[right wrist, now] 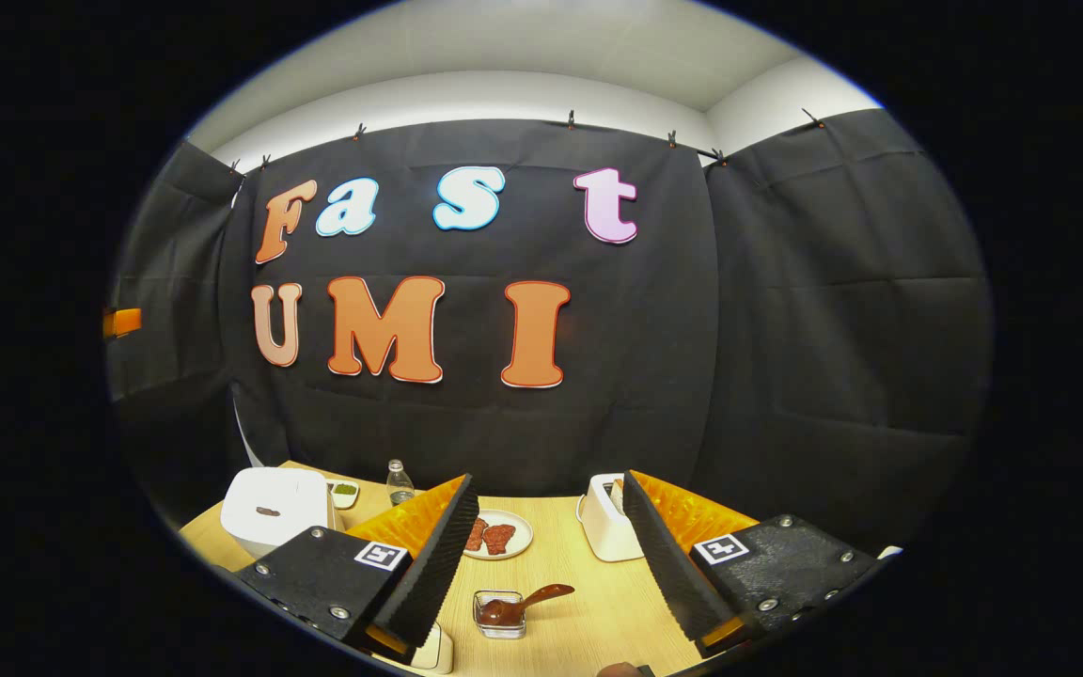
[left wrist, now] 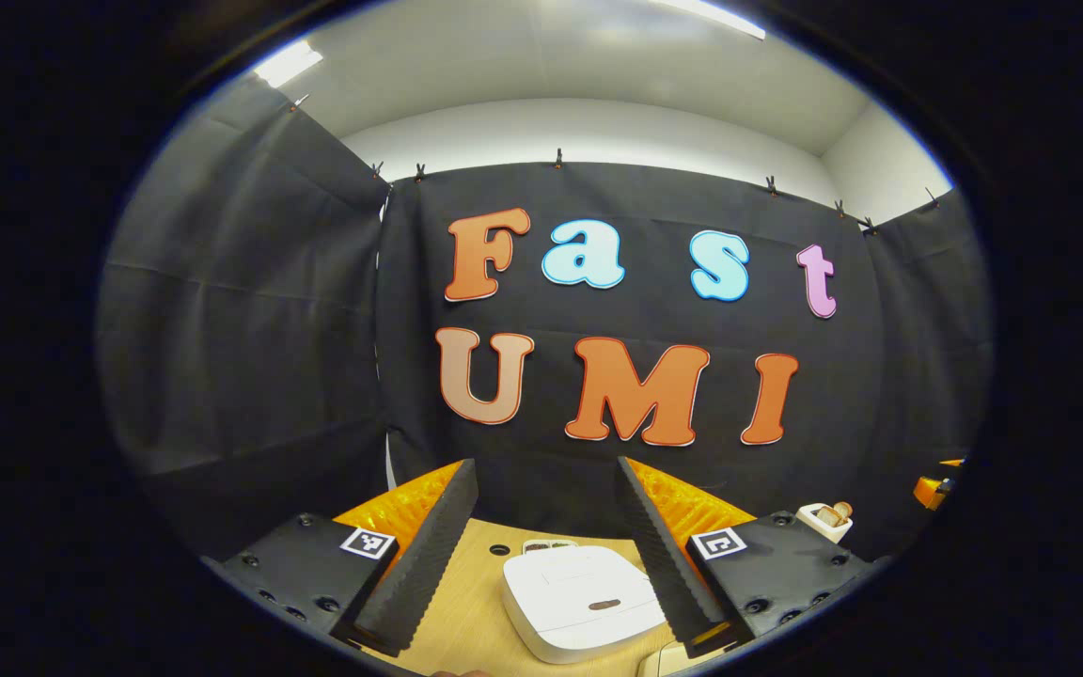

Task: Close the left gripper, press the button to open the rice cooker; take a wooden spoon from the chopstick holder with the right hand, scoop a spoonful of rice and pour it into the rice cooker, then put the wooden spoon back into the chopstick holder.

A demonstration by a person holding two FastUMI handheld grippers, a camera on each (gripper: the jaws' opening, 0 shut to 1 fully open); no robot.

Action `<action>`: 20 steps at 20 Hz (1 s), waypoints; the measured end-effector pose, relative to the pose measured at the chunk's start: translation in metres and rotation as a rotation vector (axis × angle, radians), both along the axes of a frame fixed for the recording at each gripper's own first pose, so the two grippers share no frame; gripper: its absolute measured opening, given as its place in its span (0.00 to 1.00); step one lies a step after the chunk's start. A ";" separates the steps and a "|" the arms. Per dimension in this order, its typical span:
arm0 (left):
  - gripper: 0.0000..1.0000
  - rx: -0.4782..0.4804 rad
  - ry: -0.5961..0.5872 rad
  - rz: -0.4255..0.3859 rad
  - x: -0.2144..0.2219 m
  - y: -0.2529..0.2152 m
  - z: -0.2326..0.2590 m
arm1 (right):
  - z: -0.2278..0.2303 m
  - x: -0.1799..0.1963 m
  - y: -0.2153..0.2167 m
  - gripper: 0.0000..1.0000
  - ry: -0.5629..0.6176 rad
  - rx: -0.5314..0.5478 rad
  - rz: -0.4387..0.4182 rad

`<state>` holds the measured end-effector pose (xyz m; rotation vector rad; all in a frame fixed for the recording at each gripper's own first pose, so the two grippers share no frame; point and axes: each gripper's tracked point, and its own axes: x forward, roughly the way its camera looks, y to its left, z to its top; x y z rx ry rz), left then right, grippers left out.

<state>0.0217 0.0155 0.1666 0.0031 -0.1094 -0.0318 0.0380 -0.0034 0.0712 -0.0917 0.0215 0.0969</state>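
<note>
A: Where's the rice cooker [left wrist: 579,597]?

B: Bottom centre of the left gripper view, lid down, framed by the left gripper [left wrist: 546,555], fingers apart.

A: And the right gripper [right wrist: 549,555]?

B: Fingers apart, nothing held (chopstick holder [right wrist: 609,528] mid-frame). Lid down fits either end of the task.

Both hand-held grippers, left [left wrist: 546,555] and right [right wrist: 546,559], gape wide.

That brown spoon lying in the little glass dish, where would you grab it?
Probably the handle of the spoon: it sticks out past the rim of the glass dish, up and rightward in the right gripper view, while its bowl lies inside. Come from that side.
</note>
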 end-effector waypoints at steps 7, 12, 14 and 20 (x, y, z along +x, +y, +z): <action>0.99 0.005 -0.023 -0.023 -0.014 0.020 0.004 | -0.002 -0.028 0.012 1.00 -0.029 0.016 -0.032; 0.98 -0.012 -0.038 -0.028 -0.013 0.025 0.009 | 0.003 -0.043 0.009 0.95 -0.043 0.010 -0.060; 0.99 0.004 -0.053 -0.011 -0.013 0.027 0.013 | 0.007 -0.045 0.004 0.95 -0.054 -0.004 -0.074; 0.99 -0.003 -0.100 -0.001 -0.010 0.008 0.026 | 0.007 -0.035 -0.008 0.96 -0.055 0.017 -0.083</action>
